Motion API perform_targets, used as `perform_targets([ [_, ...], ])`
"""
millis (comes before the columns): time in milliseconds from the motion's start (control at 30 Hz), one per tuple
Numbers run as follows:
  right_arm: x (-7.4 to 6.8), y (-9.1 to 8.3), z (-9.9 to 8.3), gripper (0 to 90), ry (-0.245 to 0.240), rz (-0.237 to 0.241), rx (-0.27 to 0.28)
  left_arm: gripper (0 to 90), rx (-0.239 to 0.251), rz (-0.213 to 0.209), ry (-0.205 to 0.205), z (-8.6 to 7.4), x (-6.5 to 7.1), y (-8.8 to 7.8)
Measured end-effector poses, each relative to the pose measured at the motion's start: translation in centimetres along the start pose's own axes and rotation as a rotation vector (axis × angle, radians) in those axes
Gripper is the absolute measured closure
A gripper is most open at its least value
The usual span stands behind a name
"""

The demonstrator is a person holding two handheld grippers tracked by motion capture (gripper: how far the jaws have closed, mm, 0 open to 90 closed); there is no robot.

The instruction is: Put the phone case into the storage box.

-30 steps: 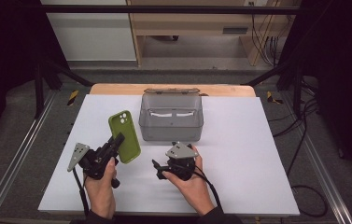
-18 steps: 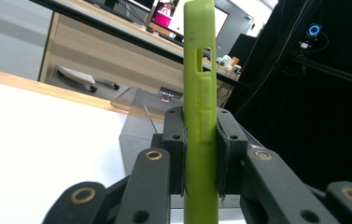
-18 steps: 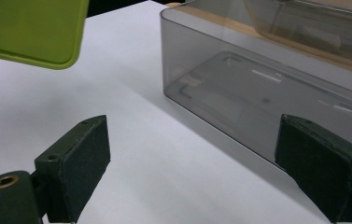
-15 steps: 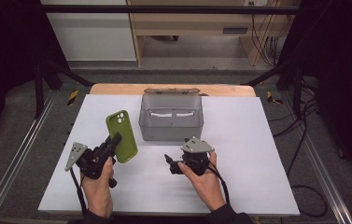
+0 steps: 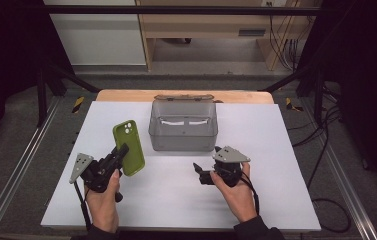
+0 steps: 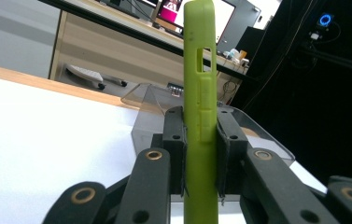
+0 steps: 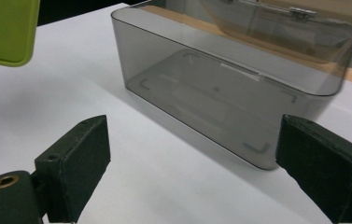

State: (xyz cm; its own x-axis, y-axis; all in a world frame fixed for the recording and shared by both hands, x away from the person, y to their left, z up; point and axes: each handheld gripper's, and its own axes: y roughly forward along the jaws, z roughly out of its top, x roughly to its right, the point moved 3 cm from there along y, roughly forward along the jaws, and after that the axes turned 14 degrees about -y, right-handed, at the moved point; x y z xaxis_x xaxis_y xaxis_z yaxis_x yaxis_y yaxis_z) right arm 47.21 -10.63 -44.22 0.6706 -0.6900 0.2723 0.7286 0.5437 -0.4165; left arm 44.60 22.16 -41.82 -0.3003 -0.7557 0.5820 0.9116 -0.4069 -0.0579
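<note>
Left gripper (image 5: 118, 156) jaws pinch green phone case (image 5: 129, 147) by lower end, case raised above white counter (image 5: 286, 150), left of grey box (image 5: 183, 126). Right gripper (image 7: 192, 172) jaws spread, empty, near box front.

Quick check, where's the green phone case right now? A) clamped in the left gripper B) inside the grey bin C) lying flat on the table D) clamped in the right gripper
A: the left gripper pinches the green phone case by its edges, clear of the grey bin.
</note>
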Motion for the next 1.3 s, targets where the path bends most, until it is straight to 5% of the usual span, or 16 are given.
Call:
perform_targets([
  [533,2.2,-3.0,-2.6,8.5,0.026,-0.011,0.041,77.5,-0.002,0.014,0.038,0.1,0.1,0.0],
  [1033,3.8,-6.5,-6.8,4.8,0.033,-0.163,0.091,77.5,-0.002,0.018,0.044,0.2,-0.1,0.0],
  [1300,4.6,-7.9,-7.9,4.0,0.058,-0.198,0.096,77.5,-0.006,0.022,0.039,-0.1,-0.1,0.1],
])
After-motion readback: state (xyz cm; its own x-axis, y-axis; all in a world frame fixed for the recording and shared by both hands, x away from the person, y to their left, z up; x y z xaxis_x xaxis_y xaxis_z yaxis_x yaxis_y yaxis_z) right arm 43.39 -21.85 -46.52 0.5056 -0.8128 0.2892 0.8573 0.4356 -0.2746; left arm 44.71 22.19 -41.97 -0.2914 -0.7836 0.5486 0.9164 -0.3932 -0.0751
